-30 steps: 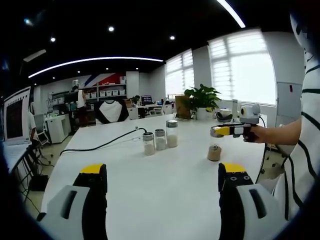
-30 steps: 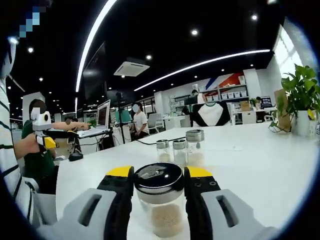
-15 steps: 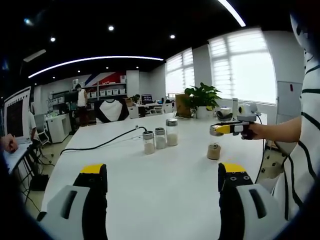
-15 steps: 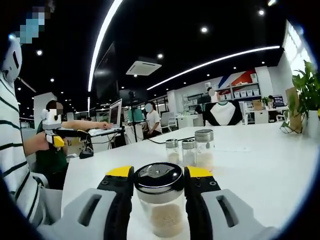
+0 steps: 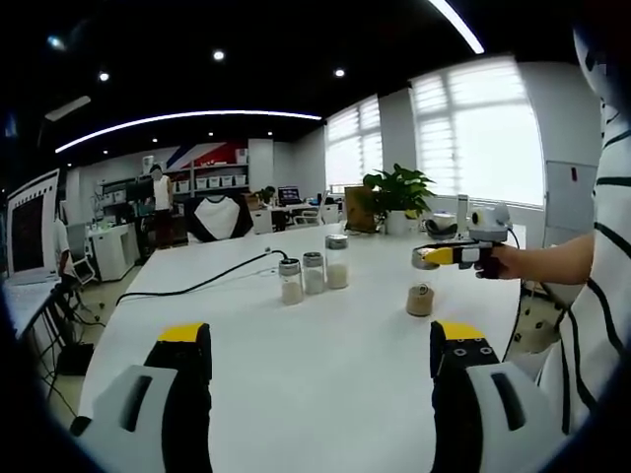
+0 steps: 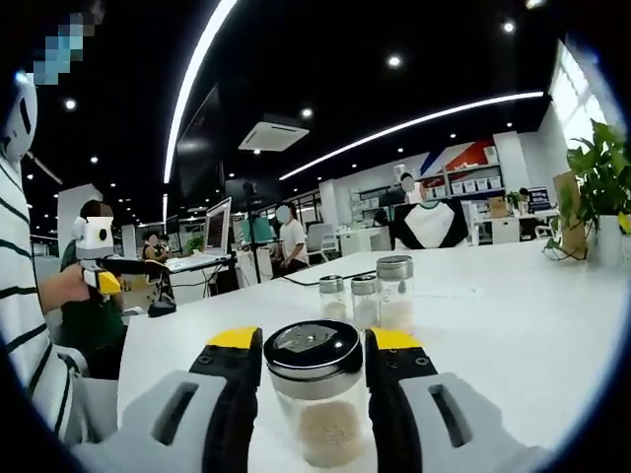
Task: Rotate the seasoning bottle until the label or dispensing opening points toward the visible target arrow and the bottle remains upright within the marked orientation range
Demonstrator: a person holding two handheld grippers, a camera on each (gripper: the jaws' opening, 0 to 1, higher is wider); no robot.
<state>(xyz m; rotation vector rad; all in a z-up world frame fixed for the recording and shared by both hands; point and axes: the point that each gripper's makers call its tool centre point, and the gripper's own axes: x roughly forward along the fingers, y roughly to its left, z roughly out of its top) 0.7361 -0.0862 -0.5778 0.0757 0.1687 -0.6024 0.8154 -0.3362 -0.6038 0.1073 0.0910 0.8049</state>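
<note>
On the white desk (image 5: 325, 355), right tongs (image 6: 315, 365) clamp a clear glass seasoning bottle (image 6: 315, 394) upright, just under its shiny round metal cap; tan powder fills the base. Right gripper view shows the cap's flat top close up; left gripper view shows the whole bottle standing on the desk, three similar jars (image 5: 314, 273) nearby. Left tongs (image 5: 320, 370) gape wide, empty.

I can't read any text here (the jar lids and far shelf boxes are too small).
</note>
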